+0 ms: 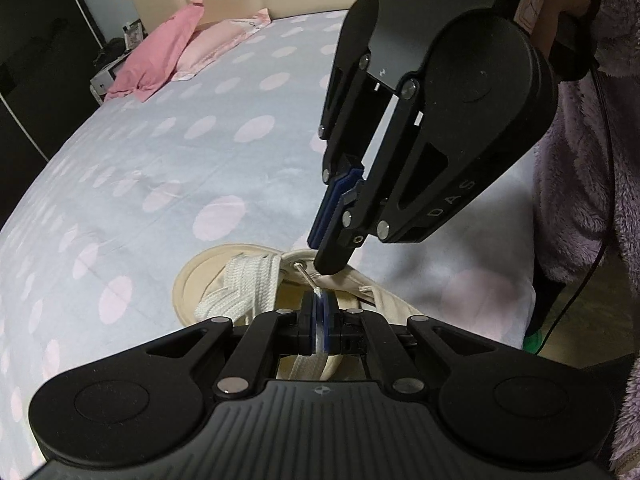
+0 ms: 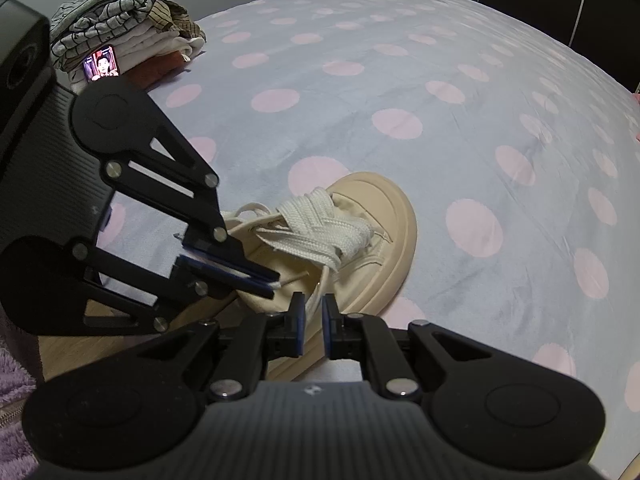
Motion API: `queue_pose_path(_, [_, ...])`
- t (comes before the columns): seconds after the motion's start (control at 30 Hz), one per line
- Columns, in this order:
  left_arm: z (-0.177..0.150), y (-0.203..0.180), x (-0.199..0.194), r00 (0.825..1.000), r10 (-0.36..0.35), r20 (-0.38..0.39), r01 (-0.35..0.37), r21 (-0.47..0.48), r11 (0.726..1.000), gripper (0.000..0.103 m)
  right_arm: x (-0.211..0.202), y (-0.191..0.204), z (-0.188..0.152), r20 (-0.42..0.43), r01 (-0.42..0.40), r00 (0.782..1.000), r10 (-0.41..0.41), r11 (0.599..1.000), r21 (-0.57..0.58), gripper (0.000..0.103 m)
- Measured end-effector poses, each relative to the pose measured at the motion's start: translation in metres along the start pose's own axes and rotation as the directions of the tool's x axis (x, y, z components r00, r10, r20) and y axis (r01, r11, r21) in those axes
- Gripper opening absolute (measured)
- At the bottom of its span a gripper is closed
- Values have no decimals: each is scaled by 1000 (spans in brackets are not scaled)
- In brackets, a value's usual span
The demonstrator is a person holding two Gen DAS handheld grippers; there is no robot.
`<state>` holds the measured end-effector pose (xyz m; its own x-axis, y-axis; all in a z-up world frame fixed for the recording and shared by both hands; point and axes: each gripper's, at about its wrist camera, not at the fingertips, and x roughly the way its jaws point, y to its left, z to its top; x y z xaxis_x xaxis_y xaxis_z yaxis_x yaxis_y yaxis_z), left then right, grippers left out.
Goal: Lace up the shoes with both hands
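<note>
A beige shoe (image 1: 208,276) (image 2: 384,220) lies on the bed with its toe pointing away, white flat lace (image 1: 248,280) (image 2: 320,224) crossed over its front. My left gripper (image 1: 319,308) (image 2: 268,278) is shut on the free end of the lace. The stiff lace tip sticks out of the pads and points at a metal eyelet (image 1: 299,266) just ahead. My right gripper (image 2: 314,316) (image 1: 334,258) comes down from the right beside that eyelet. Its jaws stand narrow, pinching the edge of the shoe's eyelet flap.
The bed cover (image 1: 160,140) is blue-grey with pink dots. A pink pillow (image 1: 160,56) lies by the headboard. Folded clothes (image 2: 128,28) and a lit phone (image 2: 102,63) sit at the far left. A purple fleece sleeve (image 1: 592,200) is at the right, and wooden floor (image 2: 64,352) shows past the bed edge.
</note>
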<state>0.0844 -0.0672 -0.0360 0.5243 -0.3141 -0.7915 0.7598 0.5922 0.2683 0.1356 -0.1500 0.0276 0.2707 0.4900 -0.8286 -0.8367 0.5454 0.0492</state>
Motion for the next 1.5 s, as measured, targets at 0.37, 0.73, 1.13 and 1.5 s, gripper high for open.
queue_pose_path(0.37, [-1,4,3,1000,-8,-5,8,11,1000,1,-3,-2,0,-2,-4,1000,4,1000,-10,10])
queue_pose_path(0.73, [0,5,5,1000,-17,-9,17,26,1000,1,-4,-1,-1,-2,-5,1000,4,1000,-17,11])
queue_pose_path(1.13, [5,15,6,999,32,-2,-32,-2,999,1,-8,8,-1,6,20,1000,-19,992,-123,14])
queue_pose_path(1.5, [8,15,8,1000,31,2,-31,3,1000,1,15,39,-17,53,174,984,-170,853,-493,14])
